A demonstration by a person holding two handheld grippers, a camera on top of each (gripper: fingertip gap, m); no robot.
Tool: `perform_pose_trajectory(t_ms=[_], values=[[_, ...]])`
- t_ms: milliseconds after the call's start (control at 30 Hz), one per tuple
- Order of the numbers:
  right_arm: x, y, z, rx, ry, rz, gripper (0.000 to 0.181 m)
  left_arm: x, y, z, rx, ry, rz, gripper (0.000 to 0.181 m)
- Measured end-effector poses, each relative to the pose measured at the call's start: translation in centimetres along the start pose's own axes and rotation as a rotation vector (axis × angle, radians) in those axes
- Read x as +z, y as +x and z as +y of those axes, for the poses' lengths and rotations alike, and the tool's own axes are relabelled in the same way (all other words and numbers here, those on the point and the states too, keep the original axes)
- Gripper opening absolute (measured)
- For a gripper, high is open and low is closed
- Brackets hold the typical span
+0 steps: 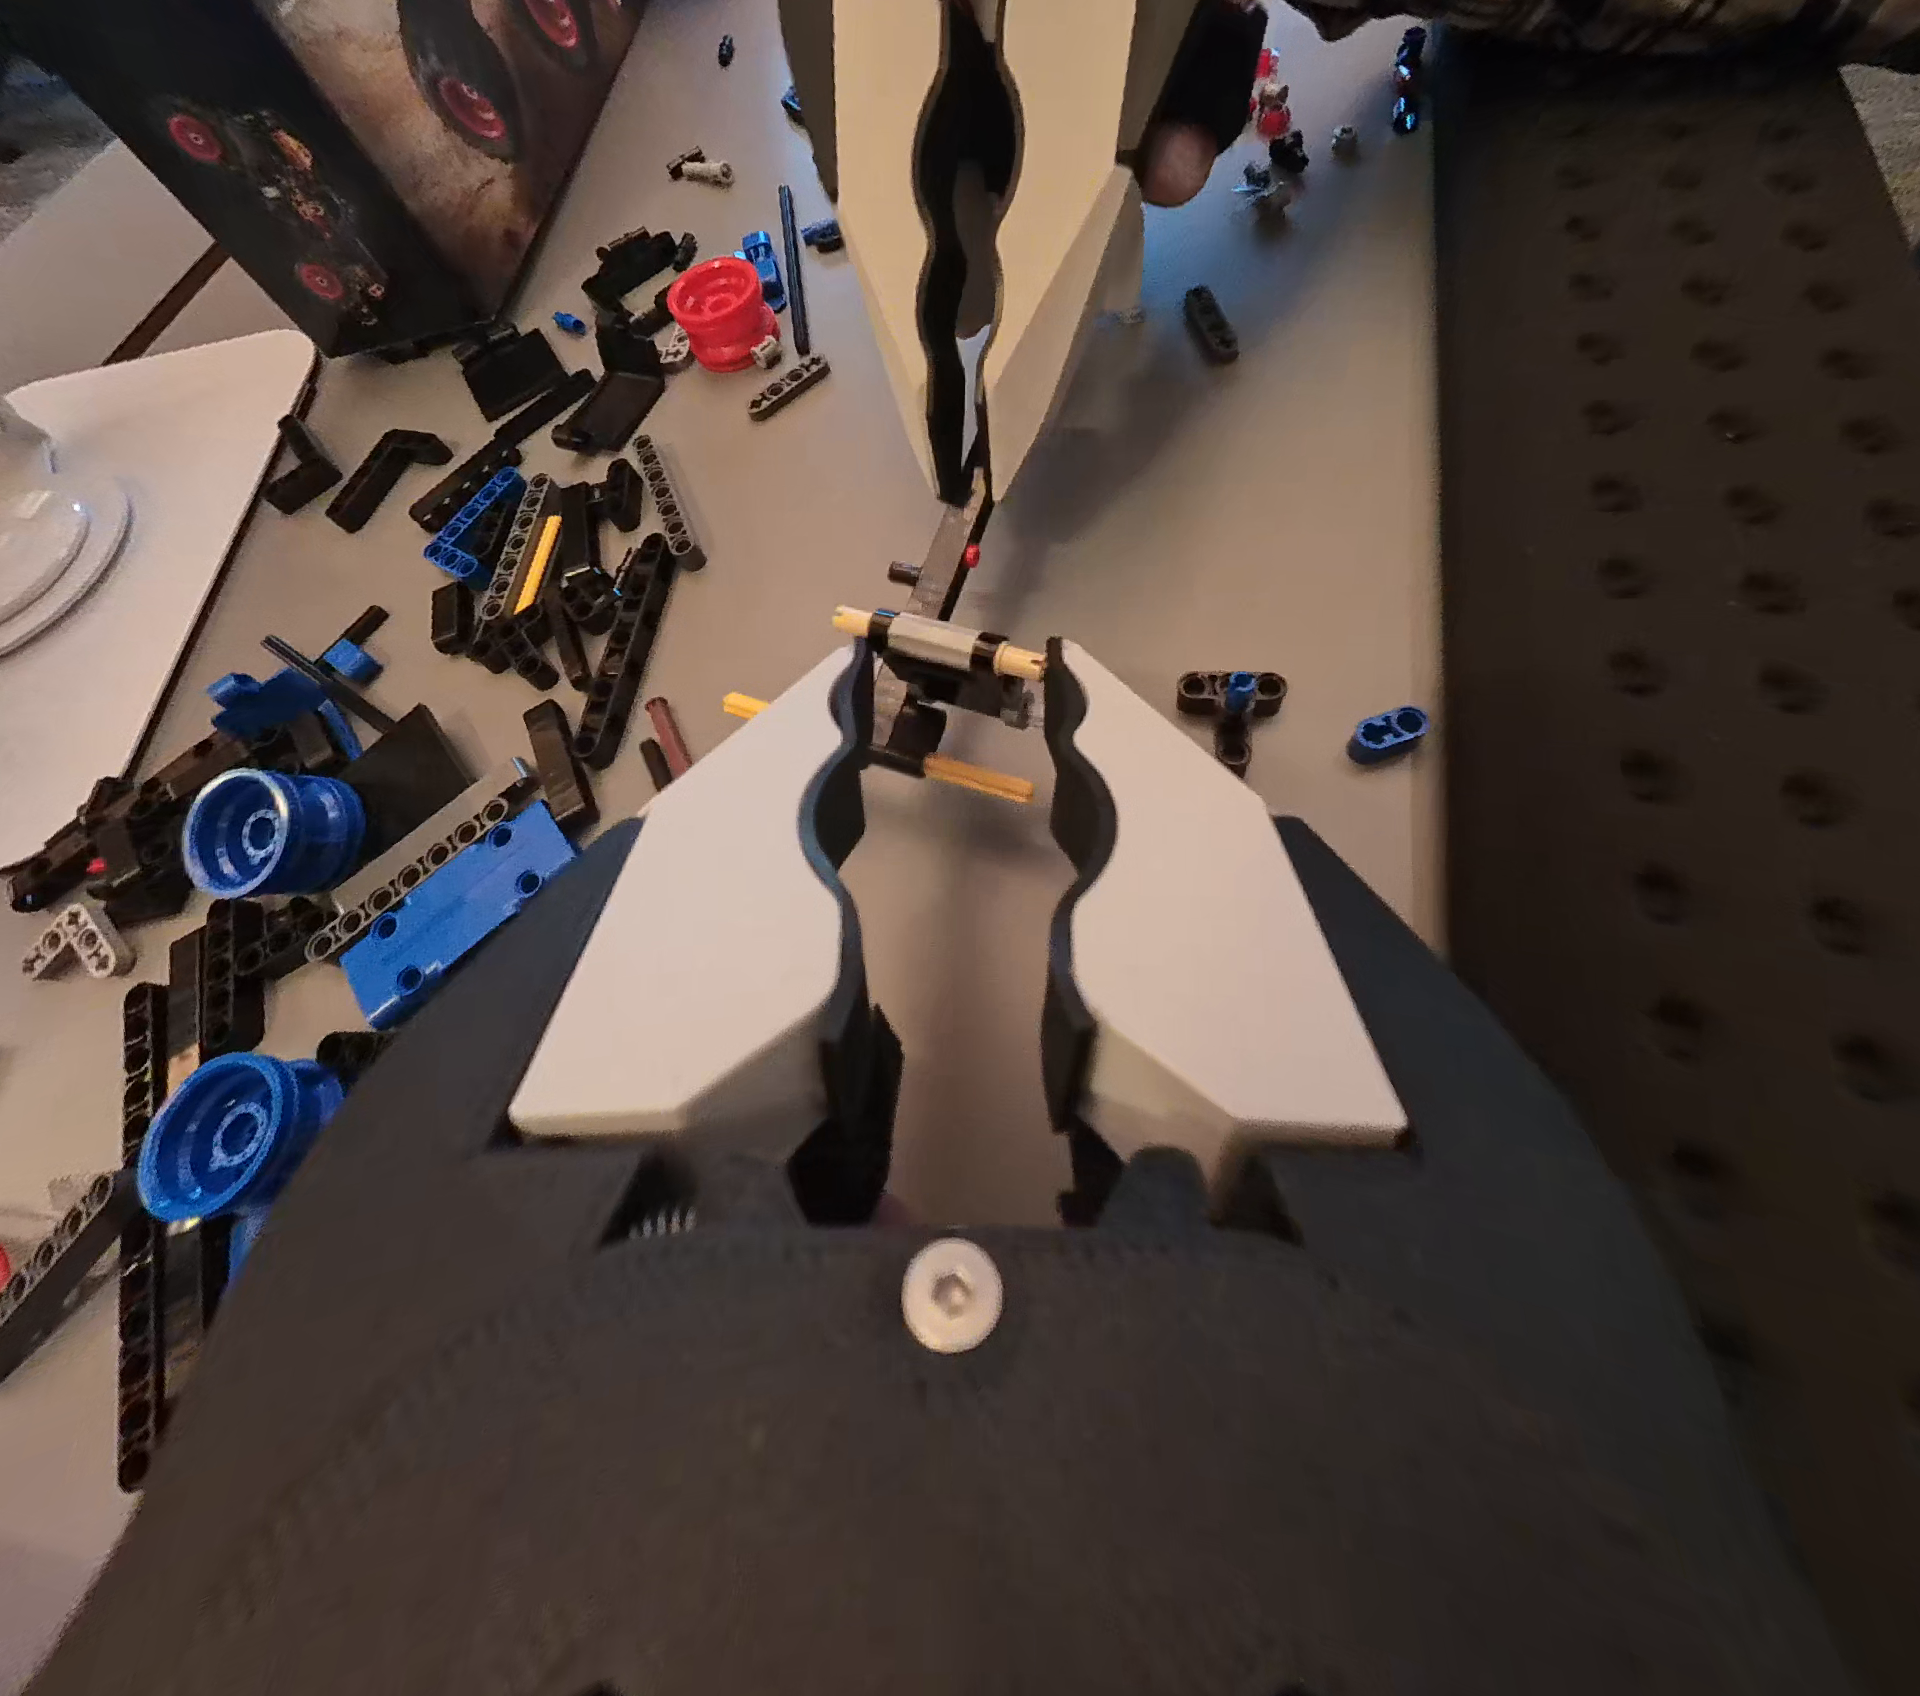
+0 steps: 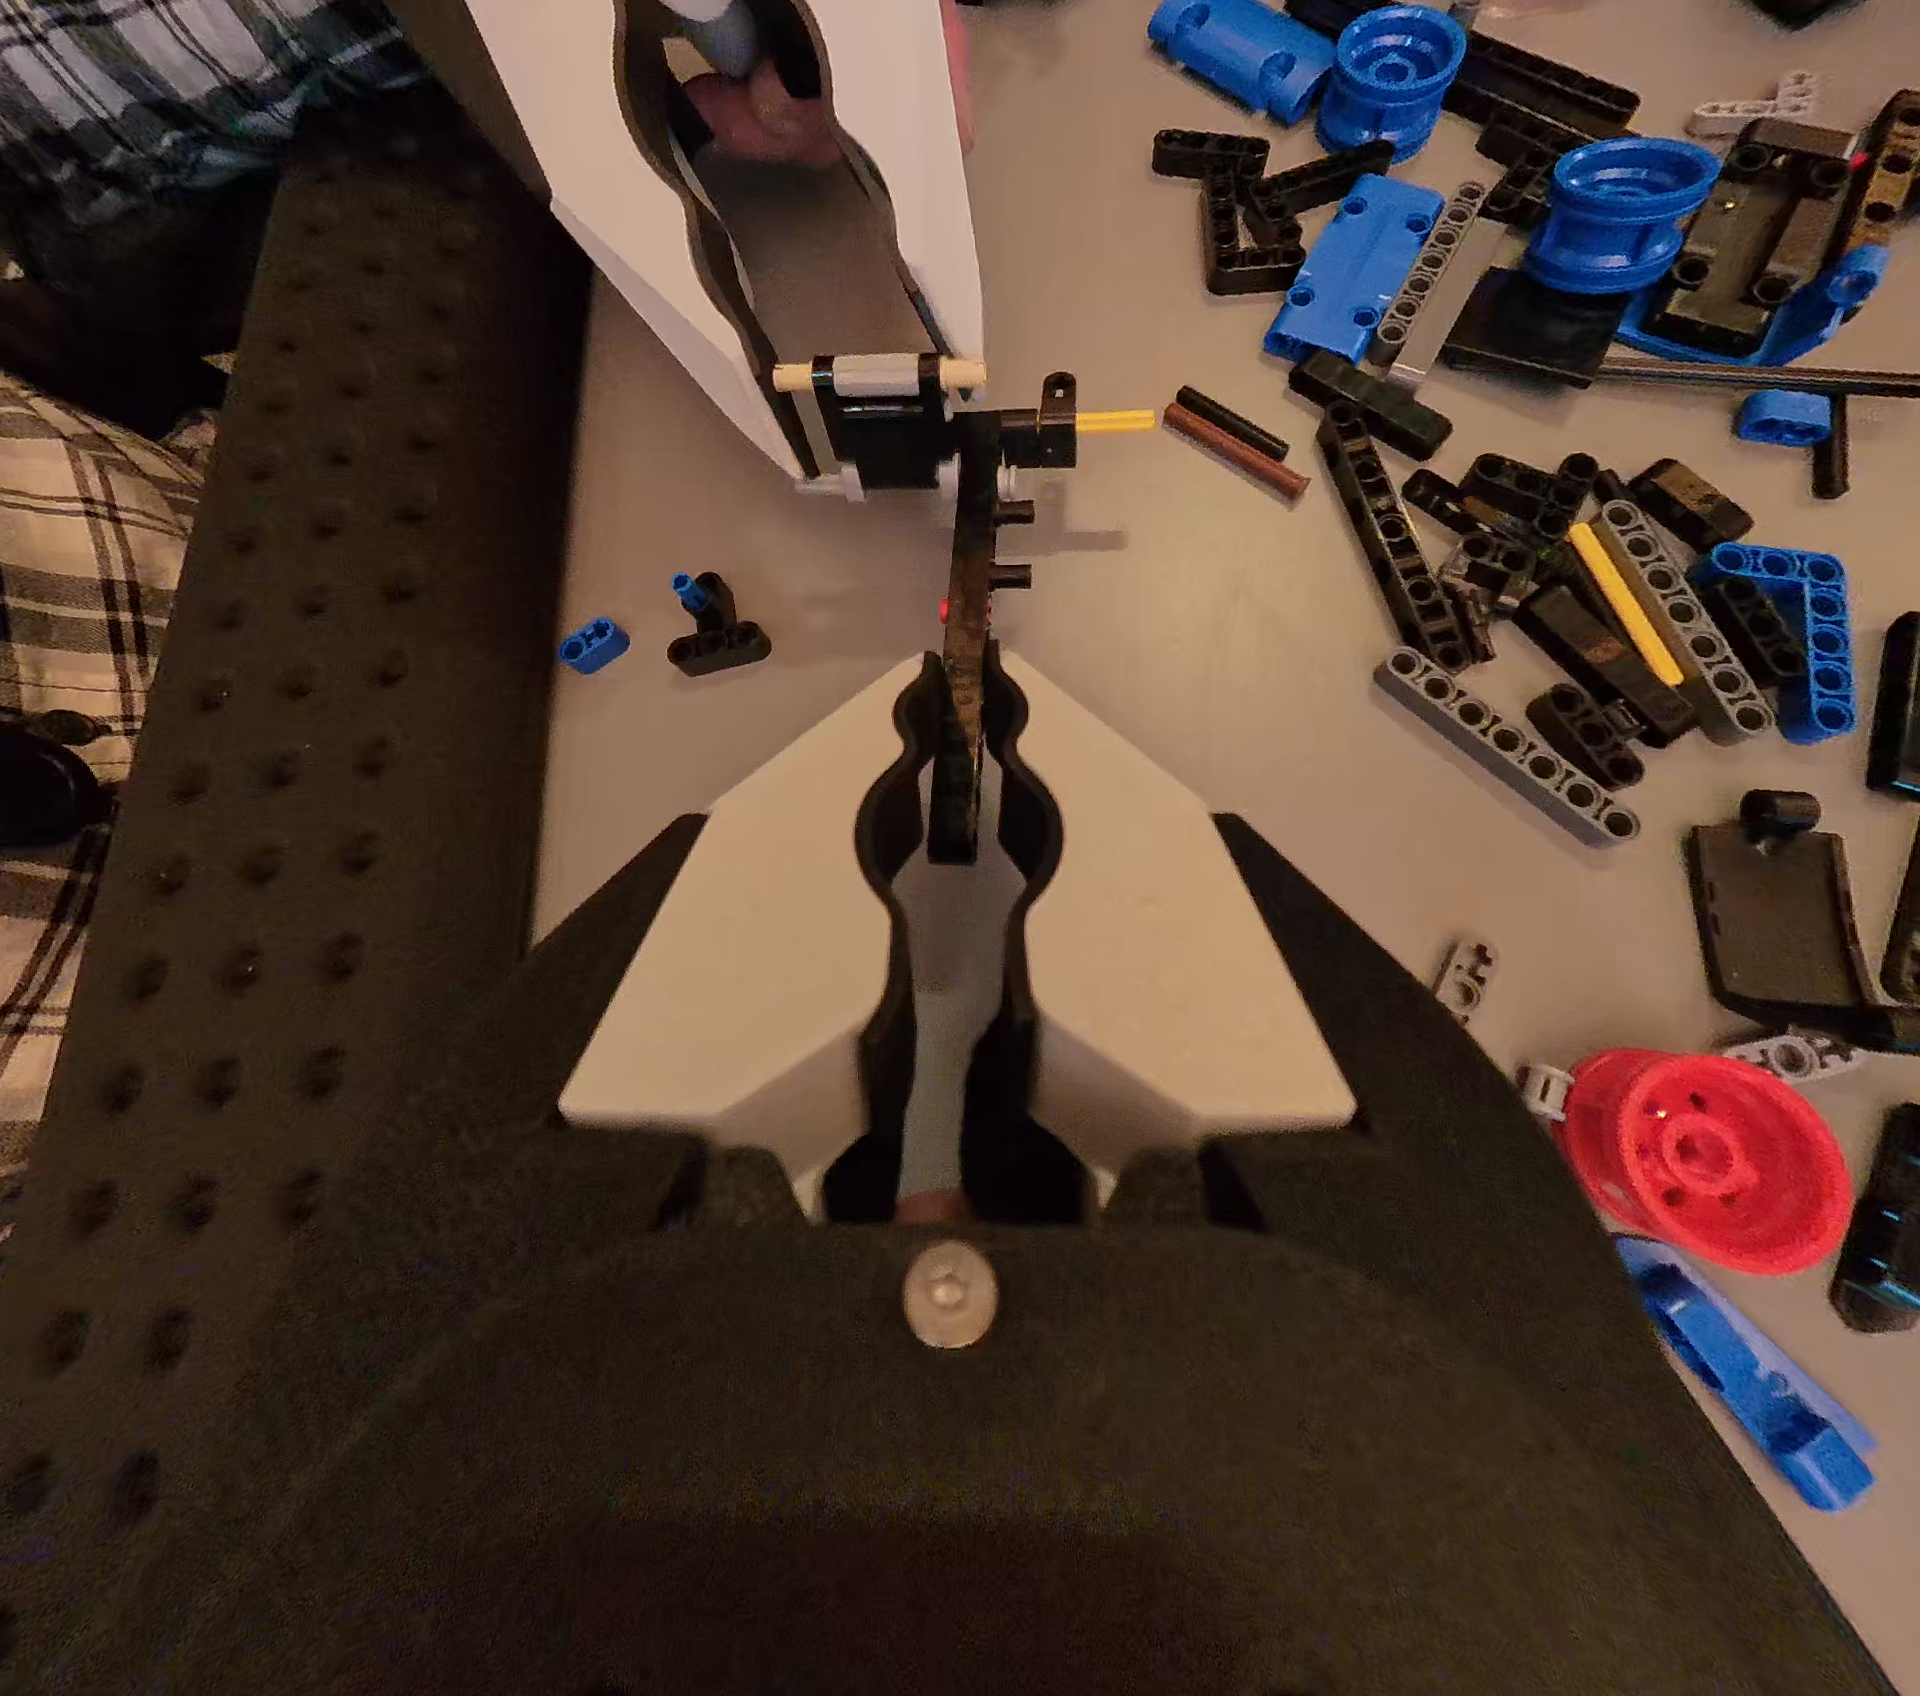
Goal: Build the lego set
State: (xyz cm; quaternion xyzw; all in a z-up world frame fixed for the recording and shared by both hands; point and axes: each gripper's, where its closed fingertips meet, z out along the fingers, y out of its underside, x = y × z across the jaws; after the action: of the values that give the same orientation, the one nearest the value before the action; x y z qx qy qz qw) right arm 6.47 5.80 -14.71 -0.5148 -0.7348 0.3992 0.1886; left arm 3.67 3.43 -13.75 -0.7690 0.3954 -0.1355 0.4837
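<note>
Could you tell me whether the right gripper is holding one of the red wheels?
No, the right gripper is shut on the black beam of the small assembly, while the red wheel lies on the table.

I can't see the whole lego box (image 1: 312, 36); the picture's top and left edges cut it off. My left claw (image 1: 951, 711) hides the near end of the small lego build (image 1: 940, 680), and my right claw (image 2: 961, 670) covers part of its black beam (image 2: 961, 711). The tiny bits (image 1: 1278, 129) far back on the counter (image 1: 1195, 524) are too small to tell. A blue wheel (image 1: 223, 1137) is partly behind my claw's body.
</note>
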Motion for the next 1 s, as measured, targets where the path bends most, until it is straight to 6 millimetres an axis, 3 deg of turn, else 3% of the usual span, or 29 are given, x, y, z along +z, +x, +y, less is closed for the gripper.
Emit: perform_pose_trajectory(t_ms=[667, 1000], values=[[-0.6, 1.0, 0.0, 0.016, 0.024, 0.039, 0.012, -0.7, -1.2, -0.9, -0.111, 0.087, -0.008, 0.029], [-1.1, 0.6, 0.1, -0.055, 0.0, 0.067, 0.015, -0.3, -1.0, 1.0, -0.144, -0.013, 0.014, 0.029]])
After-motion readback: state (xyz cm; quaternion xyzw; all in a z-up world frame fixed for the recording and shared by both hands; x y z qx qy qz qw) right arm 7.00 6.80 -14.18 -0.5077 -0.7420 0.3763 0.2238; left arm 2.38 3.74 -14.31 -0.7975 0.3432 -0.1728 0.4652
